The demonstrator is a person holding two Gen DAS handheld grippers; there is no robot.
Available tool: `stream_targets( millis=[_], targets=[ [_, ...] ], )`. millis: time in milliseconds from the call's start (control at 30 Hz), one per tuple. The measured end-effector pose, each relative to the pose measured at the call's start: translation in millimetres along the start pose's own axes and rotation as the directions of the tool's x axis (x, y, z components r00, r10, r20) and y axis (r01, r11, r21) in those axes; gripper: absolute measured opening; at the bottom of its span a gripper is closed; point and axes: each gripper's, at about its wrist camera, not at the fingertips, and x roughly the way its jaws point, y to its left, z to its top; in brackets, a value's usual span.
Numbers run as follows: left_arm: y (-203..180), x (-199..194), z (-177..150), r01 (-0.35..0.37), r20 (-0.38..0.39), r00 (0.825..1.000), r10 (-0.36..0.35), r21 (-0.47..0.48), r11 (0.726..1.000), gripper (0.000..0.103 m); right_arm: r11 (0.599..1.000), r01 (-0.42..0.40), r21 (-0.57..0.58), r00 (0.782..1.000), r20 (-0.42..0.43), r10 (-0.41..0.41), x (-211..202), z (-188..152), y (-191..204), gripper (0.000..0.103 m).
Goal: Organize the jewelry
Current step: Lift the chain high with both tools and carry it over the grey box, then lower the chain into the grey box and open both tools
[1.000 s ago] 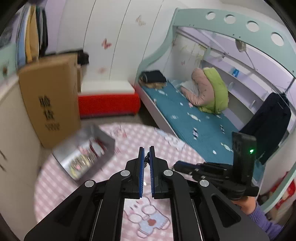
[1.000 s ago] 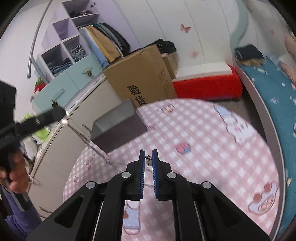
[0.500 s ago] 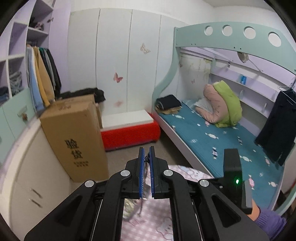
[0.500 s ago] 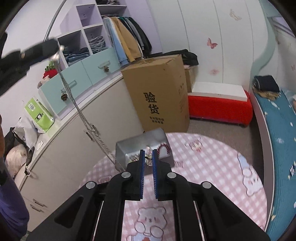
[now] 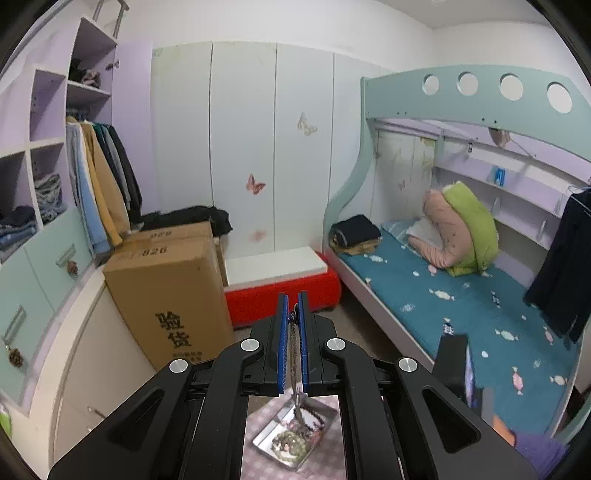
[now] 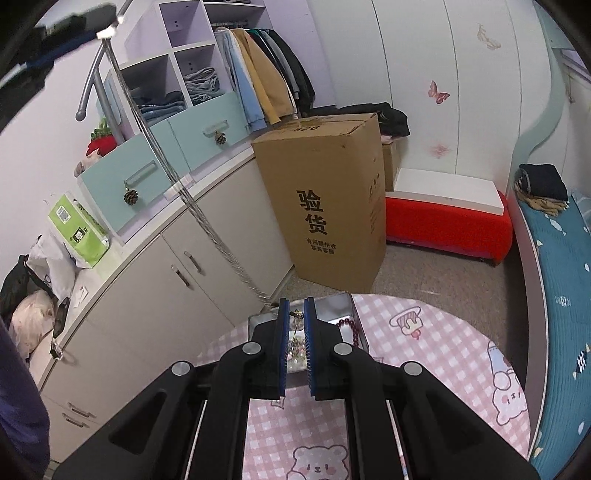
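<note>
Silver chain [image 6: 207,225] pinched by both hand-held grippers [image 5: 293,321] [image 6: 296,317]; tray [image 5: 295,439] contents half hidden.

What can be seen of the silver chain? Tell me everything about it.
The silver chain is a long, thin metal necklace of fine links, pulled taut and slanting. Its upper end is pinched in the left gripper, high at the top left of the right wrist view; its lower end is pinched in the right gripper. In the left wrist view it hangs from between the left gripper's blue pads toward the metal tray of jewelry on the pink checked tablecloth.
</note>
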Motion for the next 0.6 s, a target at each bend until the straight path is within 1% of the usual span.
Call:
stream_targets(
  millis=[233,433,600],
  targets=[
    [9.9,51.2,-37.2,0.028,-0.108,0.994,-0.031,-0.028,0.999,0.006,1.000,0.011,-0.007,1.000,-0.014,-0.011,10.4,8.6,2.9,0.008],
    [13.2,88.5,-72.0,0.038,-0.193,0.980,-0.047,-0.048,0.998,0.006,1.000,0.008,-0.007,0.999,-0.036,-0.008,22.5,7.3,1.0,0.008],
    [18.6,113.4,-92.7,0.036,-0.247,0.968,-0.053,-0.070,0.997,0.006,1.000,0.004,-0.009,0.998,-0.056,-0.004,34.6,5.2,2.3,0.008]
  ],
)
